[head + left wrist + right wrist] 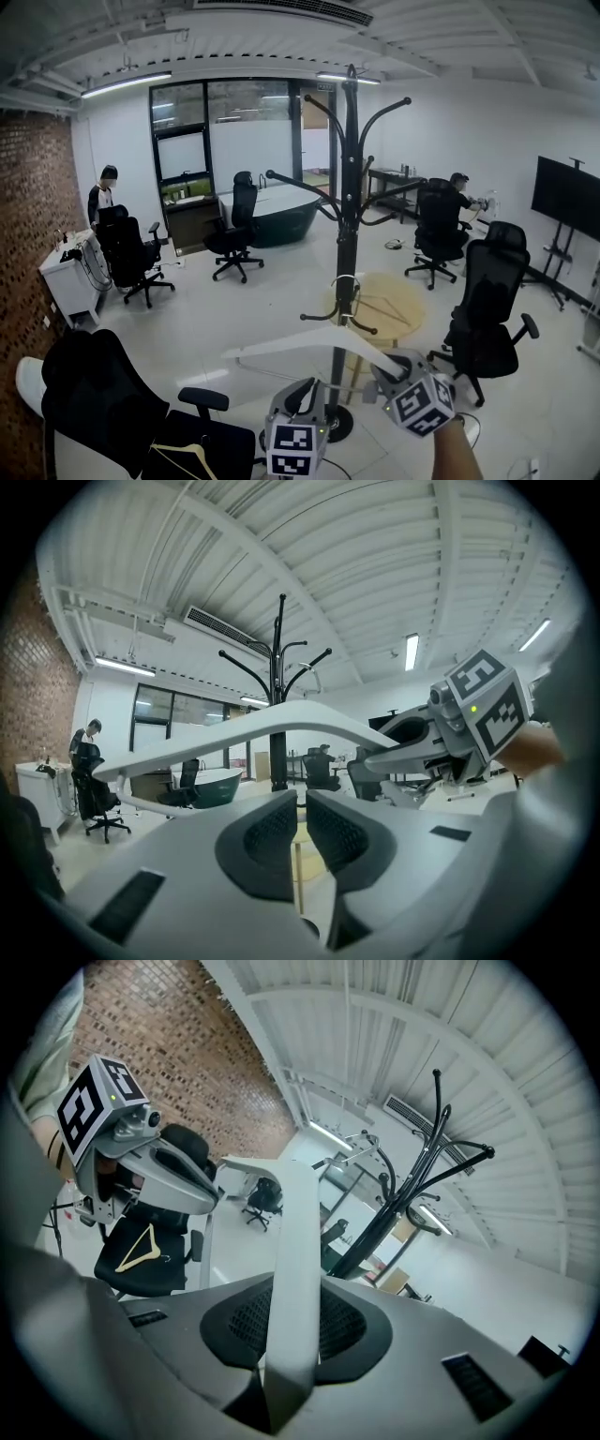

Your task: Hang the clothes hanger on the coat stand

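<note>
White hanger (pixel 302 345) held level just before the coat stand (pixel 348 225). The right gripper (pixel 292 1312) clamped one hanger arm between its pads. The left gripper (pixel 302 832) had its jaws almost together and empty, the hanger passing above them. The hook lay close to the stand's low pegs. Office chairs stood near left (pixel 98 398) and right (pixel 487 309), with open floor (pixel 234 319) between them.

A black office chair (pixel 487 300) stands beside a round wooden table (pixel 398 309), a dark screen (pixel 567 197) beyond.

Pale floor (pixel 262 319) carries coat stand (pixel 347 234) and office chairs (pixel 487 309).
</note>
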Available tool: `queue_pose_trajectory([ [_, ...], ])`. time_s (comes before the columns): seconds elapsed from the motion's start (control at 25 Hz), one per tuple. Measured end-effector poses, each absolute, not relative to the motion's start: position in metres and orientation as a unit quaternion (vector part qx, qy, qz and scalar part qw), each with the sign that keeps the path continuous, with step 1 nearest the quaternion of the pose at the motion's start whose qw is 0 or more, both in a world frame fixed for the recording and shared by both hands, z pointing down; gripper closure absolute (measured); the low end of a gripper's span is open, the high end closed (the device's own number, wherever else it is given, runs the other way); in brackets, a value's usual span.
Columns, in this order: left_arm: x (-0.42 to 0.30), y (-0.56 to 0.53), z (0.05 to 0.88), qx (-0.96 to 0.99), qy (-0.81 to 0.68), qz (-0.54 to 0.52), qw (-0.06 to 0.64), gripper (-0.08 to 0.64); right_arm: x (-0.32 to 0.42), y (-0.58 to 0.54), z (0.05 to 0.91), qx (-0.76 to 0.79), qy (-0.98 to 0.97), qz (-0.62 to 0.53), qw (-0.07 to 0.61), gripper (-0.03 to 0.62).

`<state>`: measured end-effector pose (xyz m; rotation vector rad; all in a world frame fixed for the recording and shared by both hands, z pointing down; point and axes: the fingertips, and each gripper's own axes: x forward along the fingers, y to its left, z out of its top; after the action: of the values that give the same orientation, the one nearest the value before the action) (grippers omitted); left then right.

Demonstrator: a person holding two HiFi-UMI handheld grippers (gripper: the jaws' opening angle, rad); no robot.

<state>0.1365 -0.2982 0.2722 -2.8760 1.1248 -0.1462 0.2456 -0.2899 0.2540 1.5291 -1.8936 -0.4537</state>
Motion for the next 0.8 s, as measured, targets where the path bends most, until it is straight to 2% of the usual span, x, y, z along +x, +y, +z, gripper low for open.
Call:
queue_pose_trajectory([
  [0.12, 0.155, -0.304, 0.257, -0.924, 0.377, -0.047, 0.037, 0.517, 0.266, -0.298, 0.237, 0.577, -0.729, -0.185, 0.318, 0.529],
  [0.32, 0.228, -0.300, 0.242, -0.908, 0.415, -0.029, 0.052, 0.517, 0.342, -0.302, 0.223, 0.554, -0.748, -0.208, 0.300, 0.529],
  [0.64, 0.321, -0.310, 0.210, -0.884, 0.463, -0.008, 0.068, 0.518, 0.427, -0.348, 0.197, 0.503, -0.770, -0.240, 0.311, 0.529],
  [0.8, 0.346, -0.324, 0.207, -0.877, 0.473, -0.018, 0.076, 0.518, 0.444, -0.376, 0.197, 0.484, -0.780, -0.238, 0.317, 0.528],
])
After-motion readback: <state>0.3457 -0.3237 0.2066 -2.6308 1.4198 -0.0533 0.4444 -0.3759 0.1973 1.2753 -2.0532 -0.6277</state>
